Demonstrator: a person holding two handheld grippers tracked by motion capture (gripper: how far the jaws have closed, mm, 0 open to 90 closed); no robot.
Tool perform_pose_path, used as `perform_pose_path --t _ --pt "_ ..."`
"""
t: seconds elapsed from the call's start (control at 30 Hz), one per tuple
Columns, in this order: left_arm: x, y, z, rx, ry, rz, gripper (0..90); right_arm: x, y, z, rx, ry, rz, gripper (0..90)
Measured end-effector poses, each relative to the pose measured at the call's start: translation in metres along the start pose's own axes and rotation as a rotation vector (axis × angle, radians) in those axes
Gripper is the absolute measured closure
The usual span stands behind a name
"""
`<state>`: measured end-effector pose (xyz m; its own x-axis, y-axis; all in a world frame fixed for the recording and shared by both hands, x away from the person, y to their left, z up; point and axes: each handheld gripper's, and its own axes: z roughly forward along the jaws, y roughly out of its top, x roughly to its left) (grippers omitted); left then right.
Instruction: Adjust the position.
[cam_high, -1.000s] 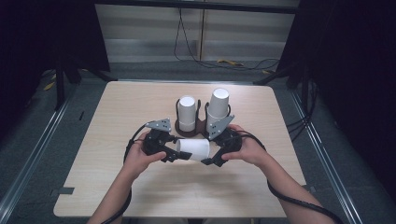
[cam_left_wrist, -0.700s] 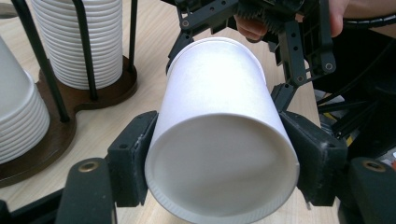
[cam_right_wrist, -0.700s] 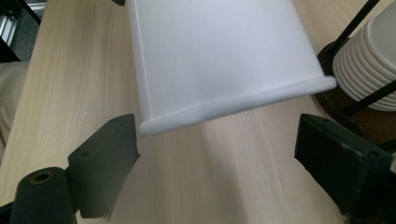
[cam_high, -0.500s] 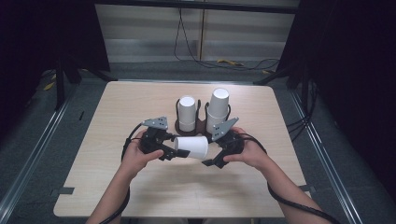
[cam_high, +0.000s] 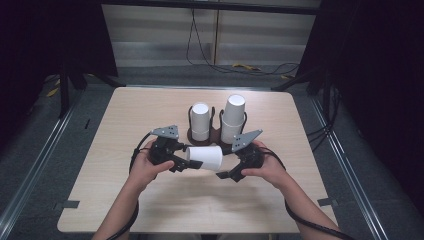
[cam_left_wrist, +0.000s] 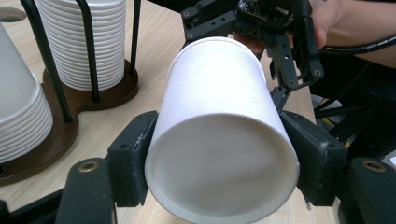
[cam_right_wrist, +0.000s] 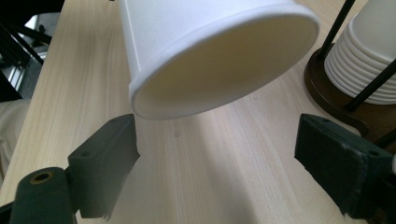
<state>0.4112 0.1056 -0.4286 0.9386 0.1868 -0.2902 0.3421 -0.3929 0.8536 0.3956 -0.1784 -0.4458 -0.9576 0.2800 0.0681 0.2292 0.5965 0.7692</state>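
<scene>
A white paper cup (cam_high: 206, 157) lies on its side in the air just above the table, in front of the cup holder. My left gripper (cam_high: 189, 159) is shut on its narrow end; in the left gripper view both pads press the cup (cam_left_wrist: 219, 154), whose base faces the camera. My right gripper (cam_high: 229, 173) is at the cup's wide end, open. In the right gripper view the cup's open mouth (cam_right_wrist: 219, 51) hangs above and between the spread jaws of the right gripper (cam_right_wrist: 215, 161), touching neither pad.
A dark wooden holder (cam_high: 215, 135) with black wire posts stands mid-table and carries two stacks of white cups, a shorter one (cam_high: 200, 120) and a taller one (cam_high: 233, 116). Pale wooden tabletop (cam_high: 150, 205) spreads around my hands. Beyond the far edge lie floor cables.
The cup stays in the left gripper at nearly the same spot. The right gripper has slipped slightly toward the near edge, lower against the cup's mouth.
</scene>
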Motion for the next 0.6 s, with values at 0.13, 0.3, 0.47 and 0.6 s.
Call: perform_pose_path --t 0.13,0.3,0.47,0.6 --pt "-0.0004 -0.0005 0.0002 0.002 -0.002 -0.004 31.7 0.0003 -0.0031 0.0003 -0.033 0.003 0.019 12.8" --pt "0.0005 -0.0010 0.0002 0.008 0.002 -0.005 31.7 0.0011 -0.0043 0.0013 -0.044 0.012 0.015 12.8" --pt "0.0013 -0.0019 0.0001 -0.002 0.000 -0.011 31.7 0.0021 -0.0044 0.0004 -0.066 0.010 0.013 12.8" --pt "0.0027 -0.0028 0.0005 -0.006 0.000 -0.016 31.7 0.0015 -0.0054 0.0001 -0.077 0.006 0.017 12.8"
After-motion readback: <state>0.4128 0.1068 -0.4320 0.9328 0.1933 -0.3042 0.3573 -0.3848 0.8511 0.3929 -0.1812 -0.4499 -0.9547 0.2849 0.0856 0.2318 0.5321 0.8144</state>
